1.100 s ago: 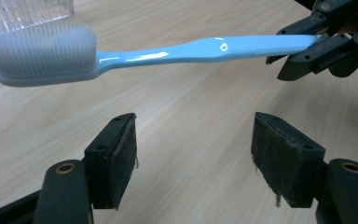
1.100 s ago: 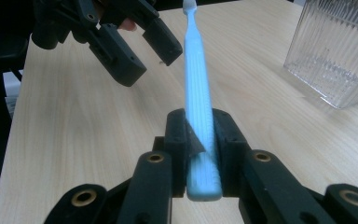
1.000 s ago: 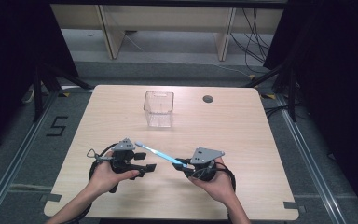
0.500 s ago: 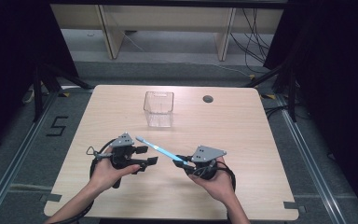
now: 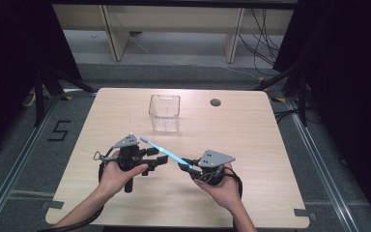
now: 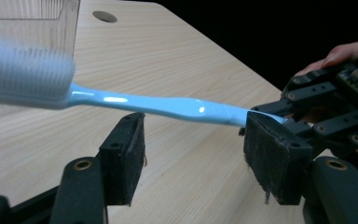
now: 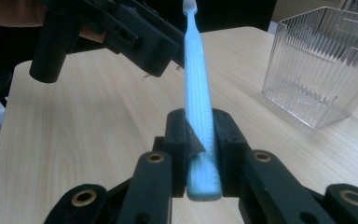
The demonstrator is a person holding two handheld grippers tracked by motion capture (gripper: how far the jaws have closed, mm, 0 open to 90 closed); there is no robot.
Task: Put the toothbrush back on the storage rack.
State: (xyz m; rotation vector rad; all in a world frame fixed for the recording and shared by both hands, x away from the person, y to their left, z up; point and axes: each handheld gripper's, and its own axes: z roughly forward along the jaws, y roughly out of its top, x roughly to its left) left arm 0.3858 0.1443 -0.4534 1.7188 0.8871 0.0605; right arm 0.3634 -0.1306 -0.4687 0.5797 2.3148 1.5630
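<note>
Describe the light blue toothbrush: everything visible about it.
The toothbrush is light blue glossy plastic, a slim handle widening into a ribbed grip end, with a pale bristled head. It is held off the table, slanting from the right tool, whose jaws are shut on the grip end, up toward the clear ribbed container. The left tool has its jaws either side of the handle, just been closing, pads not pressing it yet.

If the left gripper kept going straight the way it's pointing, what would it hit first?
Most likely the blue toothbrush, which crosses just beyond the left gripper and its open jaws; the right gripper holds it.
</note>
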